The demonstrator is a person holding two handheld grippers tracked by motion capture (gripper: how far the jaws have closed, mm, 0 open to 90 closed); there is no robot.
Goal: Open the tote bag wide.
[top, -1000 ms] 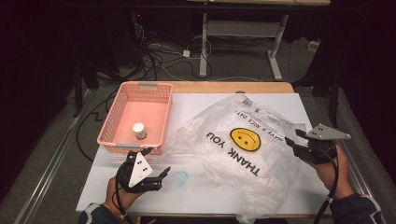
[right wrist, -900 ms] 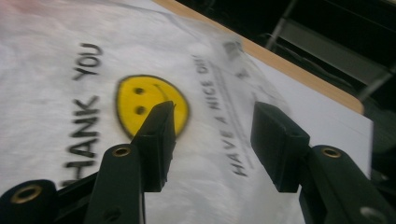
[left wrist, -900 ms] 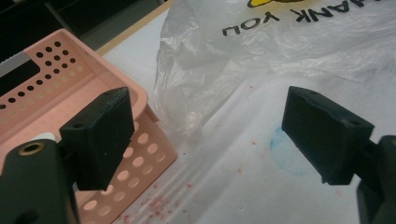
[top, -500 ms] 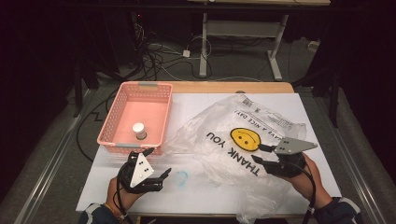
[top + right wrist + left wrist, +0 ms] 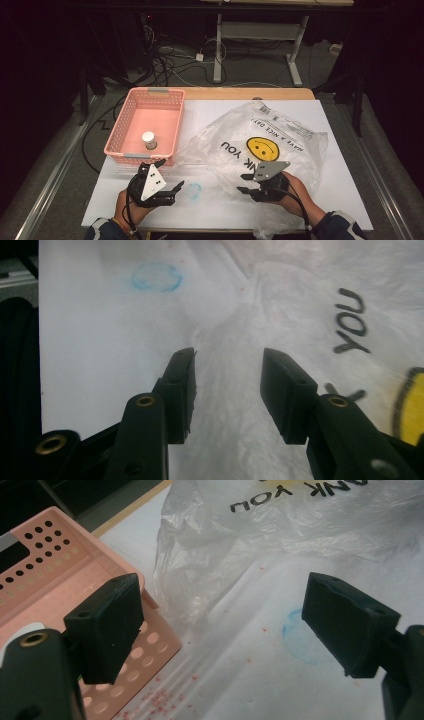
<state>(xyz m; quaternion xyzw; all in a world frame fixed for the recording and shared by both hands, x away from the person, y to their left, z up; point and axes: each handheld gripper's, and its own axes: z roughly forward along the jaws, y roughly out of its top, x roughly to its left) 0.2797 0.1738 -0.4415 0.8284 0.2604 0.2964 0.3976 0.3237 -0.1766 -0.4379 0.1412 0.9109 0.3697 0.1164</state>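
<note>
Basket: a pink perforated basket [image 5: 131,125] sits at the table's left, with a small white-capped container [image 5: 149,140] inside.
Left gripper: the left gripper [image 5: 172,191] rests near the front edge just below the basket, jaws spread wide and empty.
Blue mark: a faint blue ring [image 5: 194,190] lies on the white sheet [image 5: 340,165] between the grippers.
Bag: a clear plastic bag [image 5: 280,125] with a yellow smiley [image 5: 263,148] lies crumpled right of the basket.
Right gripper: the right gripper [image 5: 244,183] hovers over the bag's near edge, jaws moderately apart, gripping nothing.
</note>
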